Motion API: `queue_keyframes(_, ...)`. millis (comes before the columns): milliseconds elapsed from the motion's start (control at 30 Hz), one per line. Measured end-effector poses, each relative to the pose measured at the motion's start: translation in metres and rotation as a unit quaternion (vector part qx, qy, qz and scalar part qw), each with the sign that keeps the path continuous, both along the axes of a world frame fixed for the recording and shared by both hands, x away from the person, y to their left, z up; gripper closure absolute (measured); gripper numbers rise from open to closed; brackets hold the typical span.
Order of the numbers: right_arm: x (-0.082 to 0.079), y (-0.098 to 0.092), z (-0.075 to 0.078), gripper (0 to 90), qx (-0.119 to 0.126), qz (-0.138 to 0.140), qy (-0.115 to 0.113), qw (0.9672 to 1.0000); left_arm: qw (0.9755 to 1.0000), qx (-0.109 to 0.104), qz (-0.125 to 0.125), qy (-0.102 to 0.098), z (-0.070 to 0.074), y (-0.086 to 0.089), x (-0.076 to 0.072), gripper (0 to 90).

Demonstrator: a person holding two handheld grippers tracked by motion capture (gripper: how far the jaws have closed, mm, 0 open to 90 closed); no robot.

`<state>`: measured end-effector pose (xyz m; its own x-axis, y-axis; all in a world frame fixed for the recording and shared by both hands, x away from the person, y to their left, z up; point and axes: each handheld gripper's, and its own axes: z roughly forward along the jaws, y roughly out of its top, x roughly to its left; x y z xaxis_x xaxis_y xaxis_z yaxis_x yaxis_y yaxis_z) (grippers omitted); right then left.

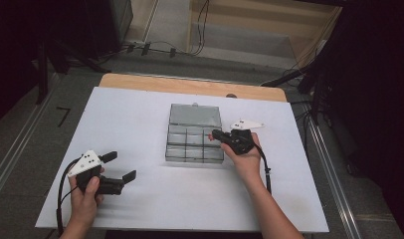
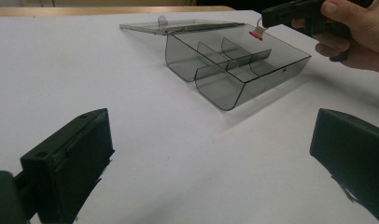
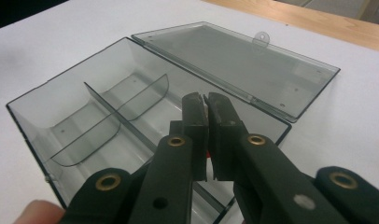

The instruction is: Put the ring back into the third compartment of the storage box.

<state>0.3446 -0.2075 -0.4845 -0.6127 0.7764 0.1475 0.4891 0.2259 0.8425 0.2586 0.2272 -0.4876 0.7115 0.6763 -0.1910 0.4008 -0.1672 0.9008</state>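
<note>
Nearest to me in the high view is my left hand point(image 1: 84, 196) at the table's near edge, holding the left gripper point(image 1: 121, 167) low over the white table top point(image 1: 135, 119). Its jaws stand wide apart with nothing between them; in the left gripper view I see the two black jaws at either side and bare white surface in the gap.

Past it, near the middle of the table, sits the clear grey box point(image 1: 195, 142), its lid point(image 1: 195, 115) swung fully open and lying flat on the table behind it. Thin dividers split the tray into compartments. I can see nothing lying in the ones that show.

My right hand point(image 1: 247, 154) holds the right gripper point(image 1: 212, 134) over the right end of the box, jaws pointing in over the tray. In the right gripper view the jaws are pressed nearly together, and a sliver of red shows between them low down. From the left gripper view I make out a small red piece point(image 2: 256, 33) pinched at the tips of those jaws, hanging just above the far right corner of the box. What the piece is, I cannot tell; it is too small. It is clear of the box floor, not touching the dividers.

The two grippers are well apart.
</note>
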Motion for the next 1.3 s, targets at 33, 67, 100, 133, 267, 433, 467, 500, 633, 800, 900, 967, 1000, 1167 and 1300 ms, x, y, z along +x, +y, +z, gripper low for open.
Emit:
queue_keyframes(33, 0.001, -0.001, -0.001, 84.8, 0.0, 0.0, 0.001, 1.0, 1.0, 0.0, 0.0, -0.001, 0.0, 0.0, 0.0, 0.0)
queue_keyframes(67, 0.002, -0.001, -0.002, 84.8, -0.001, -0.003, 0.002, 1.0, 1.0, 0.001, 0.0, 0.0, 0.0, 0.0, 0.0, 0.0)
queue_keyframes(100, 0.003, -0.002, -0.003, 84.8, -0.001, -0.005, 0.003, 1.0, 1.0, 0.0, 0.0, 0.0, 0.0, 0.0, 0.0, 0.0)
queue_keyframes(133, 0.004, -0.002, -0.004, 84.8, 0.0, -0.006, 0.004, 1.0, 1.0, 0.0, 0.0, 0.0, 0.0, 0.0, 0.0, 0.0)
queue_keyframes(267, 0.006, -0.003, -0.007, 84.8, -0.005, -0.01, 0.007, 0.9999, 1.0, 0.0, 0.0, 0.0, 0.0, 0.0, 0.0, 0.0)
queue_keyframes(433, 0.008, -0.003, -0.01, 84.8, -0.009, -0.01, 0.012, 0.9998, 1.0, 0.002, 0.001, 0.001, 0.0, 0.0, 0.0, 0.0)
queue_keyframes(467, 0.009, -0.003, -0.011, 84.8, -0.01, -0.01, 0.014, 0.9998, 1.0, 0.001, 0.001, 0.001, -0.001, 0.0, 0.0, 0.0)
queue_keyframes(500, 0.009, -0.002, -0.012, 84.8, -0.01, -0.01, 0.014, 0.9998, 1.0, 0.0, 0.001, 0.001, -0.001, 0.0, 0.0, 0.0)
queue_keyframes(633, 0.01, 0.001, -0.014, 84.8, -0.016, -0.009, 0.018, 0.9997, 1.0, 0.001, 0.001, 0.002, -0.001, 0.0, 0.0, 0.0)
queue_keyframes(800, 0.01, 0.003, -0.016, 84.8, -0.023, -0.005, 0.015, 0.9996, 1.0, 0.003, 0.001, 0.002, -0.001, 0.0, 0.0, 0.0)
queue_keyframes(900, 0.011, 0.004, -0.017, 84.8, -0.028, -0.007, 0.017, 0.9994, 1.0, 0.003, 0.001, 0.001, -0.001, -0.001, 0.0, 0.0)
queue_keyframes(967, 0.011, 0.005, -0.018, 84.7, -0.033, -0.006, 0.016, 0.9993, 1.0, 0.004, 0.0, 0.001, -0.001, -0.001, 0.0, 0.0)
queue_keyframes(1000, 0.011, 0.006, -0.018, 84.7, -0.035, -0.005, 0.016, 0.9993, 1.0, 0.004, 0.0, 0.001, -0.001, -0.001, 0.0, 0.0)
queue_keyframes(1167, 0.01, 0.008, -0.019, 84.7, -0.044, -0.004, 0.016, 0.9989, 1.0, 0.003, 0.001, 0.001, -0.001, -0.001, 0.0, 0.0)
queue_keyframes(1300, 0.011, 0.009, -0.02, 84.7, -0.047, -0.006, 0.015, 0.9987, 1.0, 0.004, 0.001, 0.001, -0.001, -0.001, 0.0, 0.0)
